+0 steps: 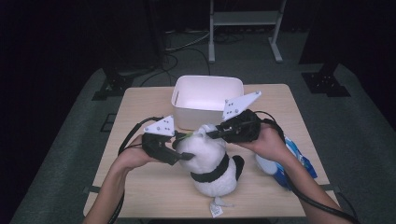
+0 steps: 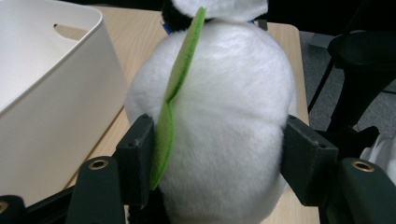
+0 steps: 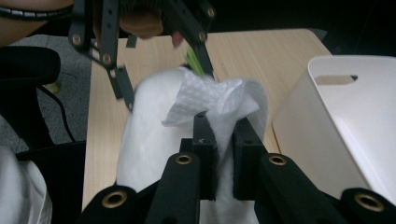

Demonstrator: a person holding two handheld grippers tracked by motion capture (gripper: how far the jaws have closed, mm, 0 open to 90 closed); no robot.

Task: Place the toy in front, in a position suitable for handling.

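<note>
**Entry: plush toy steadied for wiping**

High view: your left gripper (image 1: 183, 151) clamps the plush toy (image 1: 212, 163) by its white head so it cannot roll; your right gripper (image 1: 215, 132) meets it from the opposite side, the white bin (image 1: 208, 100) just beyond.

Left gripper view: the pads (image 2: 135, 156) press both flanks of the head (image 2: 224, 126); a green felt strip (image 2: 175, 102) lies by one pad.

Right gripper view: the jaws pinch a white wipe (image 3: 210, 100), nearly closed, held against the toy (image 3: 149, 135) for cleaning, likely.
</note>
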